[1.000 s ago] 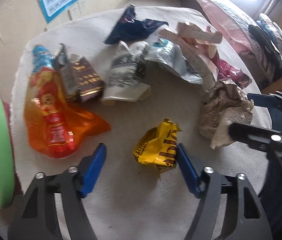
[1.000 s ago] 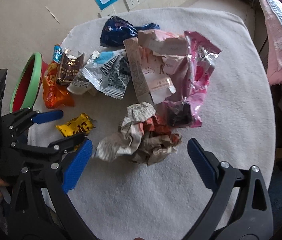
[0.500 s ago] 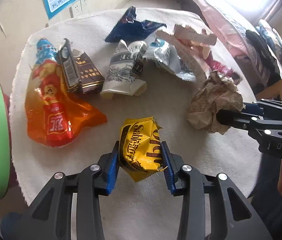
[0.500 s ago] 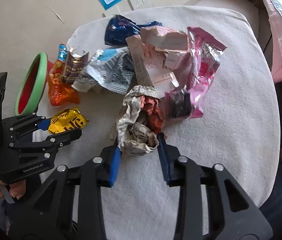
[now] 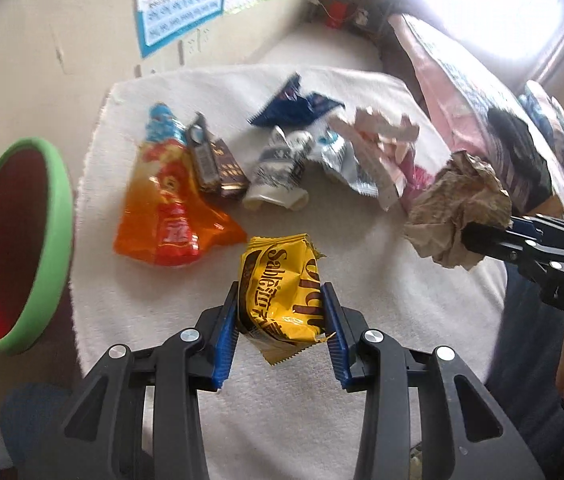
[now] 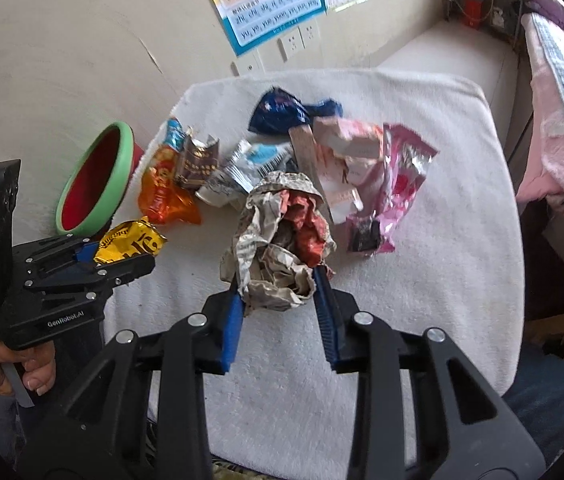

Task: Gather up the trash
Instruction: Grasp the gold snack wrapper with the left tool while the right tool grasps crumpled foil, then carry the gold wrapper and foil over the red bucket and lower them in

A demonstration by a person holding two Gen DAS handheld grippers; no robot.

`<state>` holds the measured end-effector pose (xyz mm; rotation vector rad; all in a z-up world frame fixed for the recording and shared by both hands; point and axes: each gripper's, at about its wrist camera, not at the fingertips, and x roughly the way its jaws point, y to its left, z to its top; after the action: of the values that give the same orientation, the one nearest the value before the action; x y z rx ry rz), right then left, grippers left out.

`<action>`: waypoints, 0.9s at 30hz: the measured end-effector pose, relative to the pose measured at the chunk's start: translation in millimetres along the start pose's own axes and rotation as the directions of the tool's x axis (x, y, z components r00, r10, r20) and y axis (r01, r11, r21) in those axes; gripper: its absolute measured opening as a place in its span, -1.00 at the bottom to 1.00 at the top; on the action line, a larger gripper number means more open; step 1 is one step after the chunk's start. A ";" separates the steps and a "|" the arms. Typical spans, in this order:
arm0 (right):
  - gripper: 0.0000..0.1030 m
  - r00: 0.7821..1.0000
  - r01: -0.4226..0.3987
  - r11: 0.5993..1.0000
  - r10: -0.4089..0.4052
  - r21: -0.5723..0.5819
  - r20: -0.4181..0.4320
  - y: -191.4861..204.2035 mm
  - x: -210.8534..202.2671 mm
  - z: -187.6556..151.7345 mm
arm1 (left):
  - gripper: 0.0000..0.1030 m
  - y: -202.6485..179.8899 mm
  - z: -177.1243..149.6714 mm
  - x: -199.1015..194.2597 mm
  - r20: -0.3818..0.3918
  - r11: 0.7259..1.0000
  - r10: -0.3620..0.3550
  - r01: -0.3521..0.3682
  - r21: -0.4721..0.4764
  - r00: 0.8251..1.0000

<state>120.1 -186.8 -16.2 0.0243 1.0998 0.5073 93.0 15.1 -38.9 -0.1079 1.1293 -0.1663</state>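
Note:
My left gripper [image 5: 282, 316] is shut on a yellow snack wrapper [image 5: 282, 284] and holds it above the white cloth-covered table [image 5: 362, 360]. My right gripper [image 6: 279, 300] is shut on a crumpled ball of newspaper [image 6: 277, 240], also lifted off the table. The paper ball shows at the right of the left wrist view [image 5: 458, 216], the yellow wrapper at the left of the right wrist view [image 6: 131, 242]. A green-rimmed red bin [image 5: 13, 240] stands left of the table, also seen in the right wrist view [image 6: 93, 184].
Several wrappers lie on the far half of the table: an orange bag [image 5: 165, 208], a brown packet [image 5: 217, 164], a white-grey pack [image 5: 277, 172], a dark blue bag [image 5: 294, 106], a pink carton [image 6: 346, 148] and a pink foil bag [image 6: 398, 184]. A bed [image 5: 482, 100] stands to the right.
Both grippers closed from open, the left on the yellow wrapper and the right on the paper ball, and both have lifted their trash up and back from the table.

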 end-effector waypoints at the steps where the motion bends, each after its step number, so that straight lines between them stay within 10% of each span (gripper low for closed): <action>1: -0.37 1.000 0.004 1.000 -0.004 -0.006 0.012 3.1 -2.7 2.2 | -0.29 1.7 0.2 -3.8 0.010 1.000 0.008 -0.008 -0.005 1.000; 27: -0.37 0.983 -0.017 0.973 0.059 -0.229 0.176 102.1 -45.5 76.5 | -0.29 74.5 20.1 -98.0 0.221 0.981 0.141 -0.106 -0.161 0.965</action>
<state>130.6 -97.2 84.9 -0.1063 0.8591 0.6500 76.1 106.6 44.1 -0.1835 0.9107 0.0422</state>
